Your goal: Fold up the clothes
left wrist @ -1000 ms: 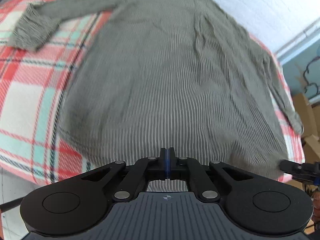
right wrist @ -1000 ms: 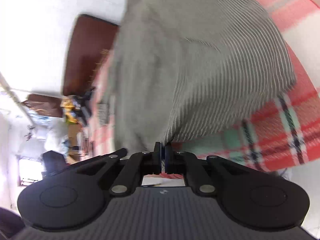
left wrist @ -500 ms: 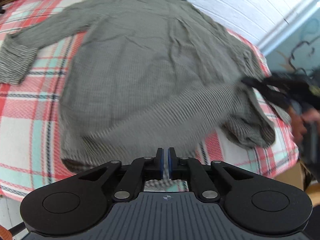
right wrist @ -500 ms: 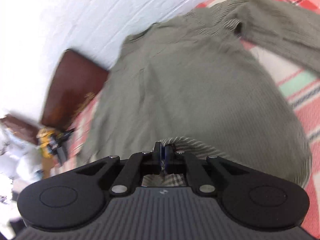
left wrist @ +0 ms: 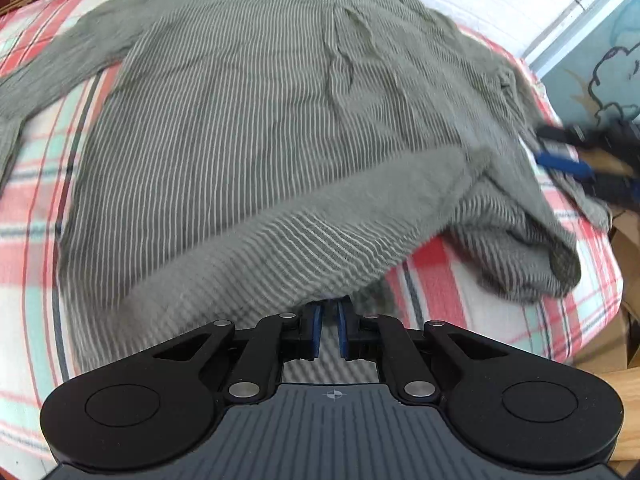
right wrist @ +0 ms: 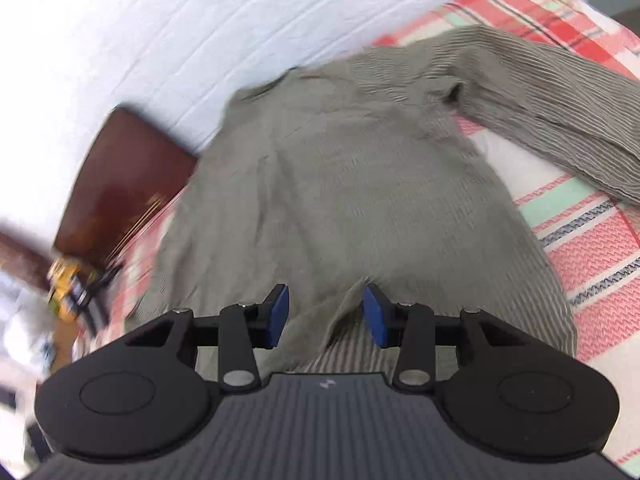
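White painted brick backs a bed point(left wrist: 32, 208) covered in a red, white and mint plaid blanket, and on it the grey striped shirt point(left wrist: 248, 120) lies spread, collar toward the wall, one sleeve point(right wrist: 560, 120) stretched out over the plaid. Its near edge is not flat — the hem point(left wrist: 320, 248) is lifted and bunched, with a rumpled corner point(left wrist: 532, 256) sagging toward the bed's side.

The left gripper point(left wrist: 328, 322) sits right at that raised hem, blue pads nearly together with only a narrow slit between them; cloth shows in and behind the slit, but I cannot tell whether it is truly pinched. The right gripper point(right wrist: 324, 314) has its fingers well apart, a ridge of fabric standing between them and touching neither pad firmly, so it holds nothing.

My reading is that the hem is being handled for a fold, or the cloth is being let go after being laid out; the pictures fit both. Either way, doing it well means keeping the two grip points level along the hem, so the body stays square, and smoothing the sagging corner — otherwise a crooked crease gets locked in.
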### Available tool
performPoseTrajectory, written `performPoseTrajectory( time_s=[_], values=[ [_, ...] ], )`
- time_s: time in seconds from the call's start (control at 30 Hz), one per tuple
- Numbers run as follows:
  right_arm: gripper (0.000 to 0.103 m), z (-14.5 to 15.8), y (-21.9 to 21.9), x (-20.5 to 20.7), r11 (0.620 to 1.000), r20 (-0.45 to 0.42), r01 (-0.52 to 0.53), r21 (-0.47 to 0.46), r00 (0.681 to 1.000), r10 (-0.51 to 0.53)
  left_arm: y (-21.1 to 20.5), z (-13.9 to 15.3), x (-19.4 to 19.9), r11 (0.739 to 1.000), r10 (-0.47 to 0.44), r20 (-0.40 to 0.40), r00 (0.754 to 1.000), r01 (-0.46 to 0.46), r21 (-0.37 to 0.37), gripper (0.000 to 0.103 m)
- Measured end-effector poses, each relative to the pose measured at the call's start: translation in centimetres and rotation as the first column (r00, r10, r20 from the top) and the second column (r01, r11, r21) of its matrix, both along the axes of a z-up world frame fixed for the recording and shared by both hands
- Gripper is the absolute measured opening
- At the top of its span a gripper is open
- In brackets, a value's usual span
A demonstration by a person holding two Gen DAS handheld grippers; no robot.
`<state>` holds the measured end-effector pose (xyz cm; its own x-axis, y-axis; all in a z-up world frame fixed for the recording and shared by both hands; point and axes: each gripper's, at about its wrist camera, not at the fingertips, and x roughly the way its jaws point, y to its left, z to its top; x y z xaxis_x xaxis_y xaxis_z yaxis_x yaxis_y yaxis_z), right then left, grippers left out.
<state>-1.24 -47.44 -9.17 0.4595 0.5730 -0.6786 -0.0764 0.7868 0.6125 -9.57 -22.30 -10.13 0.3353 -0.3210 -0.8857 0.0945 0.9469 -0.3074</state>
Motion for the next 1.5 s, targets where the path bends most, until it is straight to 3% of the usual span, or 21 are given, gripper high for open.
performPoseTrajectory(
  time_s=[0.07,0.2,0.33,0.47,0.67,0.8,0.93,1.1,1.2,1.37,1.43,1.5],
  values=[
    [0.047,-0.1,0.9,-0.9,0.998,-0.015,-0.068,0.006,0.998,0.068,0.0,0.1,0.8,1.000,0.010,0.014,1.000,-0.010,0.015,0.026],
    [0.047,-0.7,3.6,-1.8,0.986,-0.003,-0.154,-0.063,0.988,0.154,-0.5,0.2,2.3,0.998,0.023,0.050,0.998,-0.026,0.062,0.048],
    [0.047,0.1,6.7,-2.1,0.945,0.061,-0.259,-0.198,0.959,0.275,-0.7,0.5,2.5,0.996,-0.002,0.061,0.998,-0.003,0.086,0.048],
    [0.047,0.9,9.1,-1.3,0.900,0.091,-0.341,-0.271,0.922,0.377,-0.8,1.1,1.9,0.996,-0.022,0.066,0.998,0.016,0.091,0.048],
    [0.047,1.1,8.9,-1.0,0.901,0.060,-0.352,-0.253,0.924,0.377,-0.9,2.0,0.9,0.994,-0.051,0.075,0.996,0.043,0.099,0.048],
    [0.047,0.7,7.1,-3.5,0.905,0.026,-0.351,-0.239,0.930,0.367,-1.2,2.4,0.0,0.992,-0.079,0.075,0.994,0.070,0.109,0.048],
    [0.047,-0.3,5.8,-6.5,0.913,-0.030,-0.334,-0.234,0.941,0.337,-4.2,1.1,-2.4,0.972,-0.169,0.045,0.985,0.159,0.172,0.049],
    [0.047,-1.2,6.3,-8.5,0.883,0.005,-0.278,-0.378,0.953,0.303,-6.7,-0.3,-2.8,0.952,-0.204,0.044,0.978,0.188,0.243,0.053],
    [0.047,-0.7,6.3,-8.2,0.893,0.034,-0.264,-0.365,0.955,0.296,-7.1,-0.4,-2.1,0.951,-0.195,0.044,0.980,0.178,0.252,0.054],
    [0.047,1.1,5.7,-5.8,0.909,0.104,-0.224,-0.353,0.955,0.276,-6.0,0.8,-0.9,0.974,-0.109,0.099,0.989,0.086,0.210,0.055],
    [0.047,1.1,6.1,-4.5,0.893,0.091,-0.273,-0.358,0.942,0.324,-5.7,0.8,-0.2,0.973,-0.105,0.096,0.990,0.082,0.215,0.055],
    [0.047,1.1,7.3,-3.9,0.843,0.105,-0.333,-0.422,0.906,0.410,-5.5,0.8,0.3,0.974,-0.101,0.093,0.991,0.079,0.213,0.055]
  ],
)
